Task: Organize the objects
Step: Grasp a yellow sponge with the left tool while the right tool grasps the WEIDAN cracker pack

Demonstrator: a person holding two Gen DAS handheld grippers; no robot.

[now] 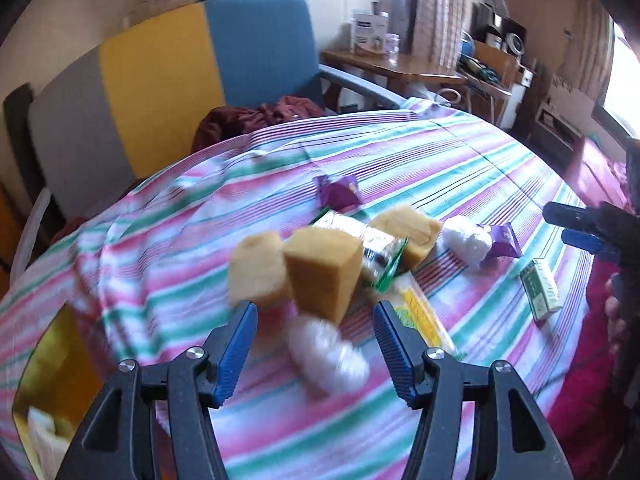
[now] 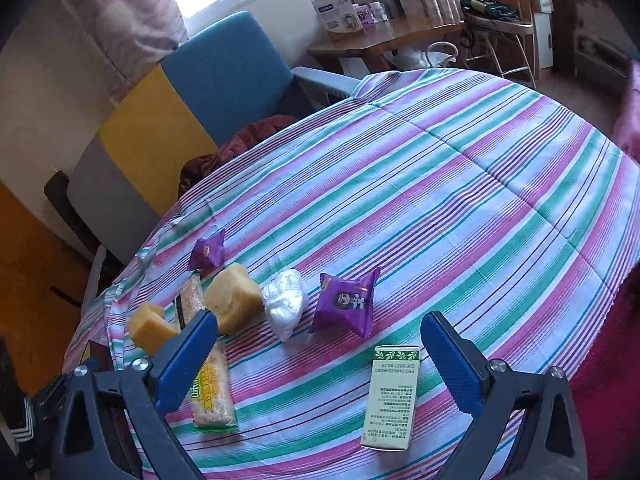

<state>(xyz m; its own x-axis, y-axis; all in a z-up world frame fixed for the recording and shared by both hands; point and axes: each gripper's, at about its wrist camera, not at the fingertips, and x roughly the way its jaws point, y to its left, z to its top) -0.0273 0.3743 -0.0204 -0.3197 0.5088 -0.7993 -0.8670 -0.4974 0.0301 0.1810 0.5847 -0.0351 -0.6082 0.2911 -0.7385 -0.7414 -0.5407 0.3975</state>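
Note:
Objects lie on a table with a striped cloth [image 2: 460, 184]. In the left wrist view my left gripper [image 1: 316, 308] is open above a white plastic wad [image 1: 326, 354], just before a yellow sponge block [image 1: 324, 270] and a rounder sponge [image 1: 256, 272]. A green-edged snack bar [image 1: 360, 242], a third sponge [image 1: 408, 232], another white wad [image 1: 466, 240] and purple packets [image 1: 338, 192] lie beyond. In the right wrist view my right gripper [image 2: 318, 328] is open and empty above a green-and-white box [image 2: 392, 396], a purple packet [image 2: 346, 304] and a rice-cracker bar [image 2: 210, 388].
A blue, yellow and grey chair [image 1: 168, 80] with a dark red cloth [image 1: 256, 116] stands behind the table. A wooden desk [image 2: 384, 36] with boxes and cluttered shelves [image 1: 504, 60] stand at the back. The cloth's far right half [image 2: 500, 160] holds nothing.

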